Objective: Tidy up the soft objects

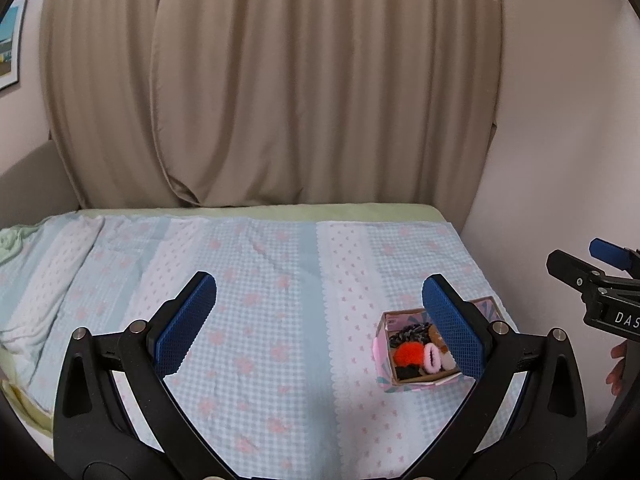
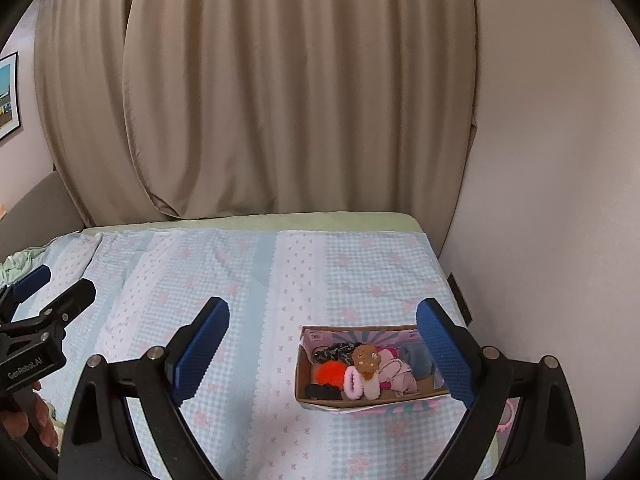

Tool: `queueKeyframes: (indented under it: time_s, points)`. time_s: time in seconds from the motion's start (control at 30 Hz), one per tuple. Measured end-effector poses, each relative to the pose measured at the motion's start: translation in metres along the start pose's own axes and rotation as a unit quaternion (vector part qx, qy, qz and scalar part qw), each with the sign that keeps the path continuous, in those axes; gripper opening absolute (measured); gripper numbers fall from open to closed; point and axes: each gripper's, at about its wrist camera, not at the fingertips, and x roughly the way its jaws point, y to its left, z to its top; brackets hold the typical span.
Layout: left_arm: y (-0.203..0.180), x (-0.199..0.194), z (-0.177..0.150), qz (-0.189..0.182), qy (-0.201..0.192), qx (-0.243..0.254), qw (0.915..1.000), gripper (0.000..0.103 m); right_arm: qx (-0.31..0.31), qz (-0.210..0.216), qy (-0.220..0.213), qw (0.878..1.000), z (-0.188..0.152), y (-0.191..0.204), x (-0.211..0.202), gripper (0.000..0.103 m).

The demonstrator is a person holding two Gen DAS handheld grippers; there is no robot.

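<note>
So both tongs are spread wide with nothing between them: left gripper and right gripper hang above the bed. The cardboard box sits near the bed's right edge, stuffed with hair ties and an orange pompom.

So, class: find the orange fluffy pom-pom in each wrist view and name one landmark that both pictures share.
Left wrist view: the orange pom-pom lies lower right, inside the cardboard box, just left of the right blue pad.
Right wrist view: the orange pom-pom lies right of centre, low, in the box's left half.
Shared landmark: the beige curtain behind the bed.
</note>
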Motion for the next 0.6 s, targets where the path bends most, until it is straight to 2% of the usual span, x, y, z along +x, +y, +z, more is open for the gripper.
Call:
queueKeyframes:
  time_s: [0.6]
  points:
    - [-0.0041, -0.0004, -0.0016, -0.003, -0.005, 0.004, 1.0000, 0.103, 0.001, 0.000, -0.006, 1.000, -0.0006, -0.0025, -0.0003, 0.093]
